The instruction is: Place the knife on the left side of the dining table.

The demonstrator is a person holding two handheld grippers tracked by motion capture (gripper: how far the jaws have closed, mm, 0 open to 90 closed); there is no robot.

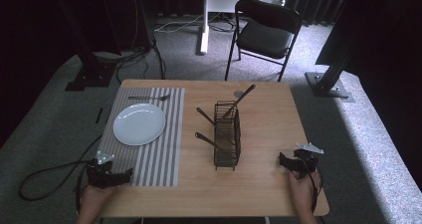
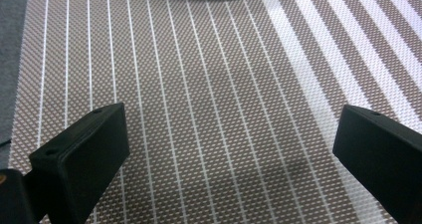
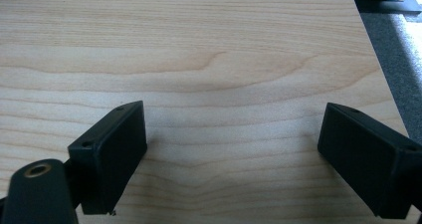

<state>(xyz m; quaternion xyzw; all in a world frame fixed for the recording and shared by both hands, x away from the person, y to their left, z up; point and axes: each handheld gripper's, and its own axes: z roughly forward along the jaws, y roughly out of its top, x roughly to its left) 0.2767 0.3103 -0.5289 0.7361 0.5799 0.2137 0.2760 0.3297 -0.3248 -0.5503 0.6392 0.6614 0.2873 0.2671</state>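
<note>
I have the left gripper [image 1: 110, 176] resting on the near edge of the striped placemat [image 1: 164, 149], jaws wide apart with nothing between them, the white plate [image 1: 139, 124] just ahead. My right gripper [image 1: 293, 163] sits on bare wooden surface [image 1: 263, 184] near the right edge, jaws likewise apart, the wire caddy [image 1: 227, 134] to its left

Left tongs [image 1: 128, 174]: black body, two blocky matte jaws with small screw holes, grey three-cornered top plate, black trailing cable | Right tongs [image 1: 281, 160]: same black build, brass-ringed hole near one jaw, grey plate | Forearms: bare, no sleeves
</note>
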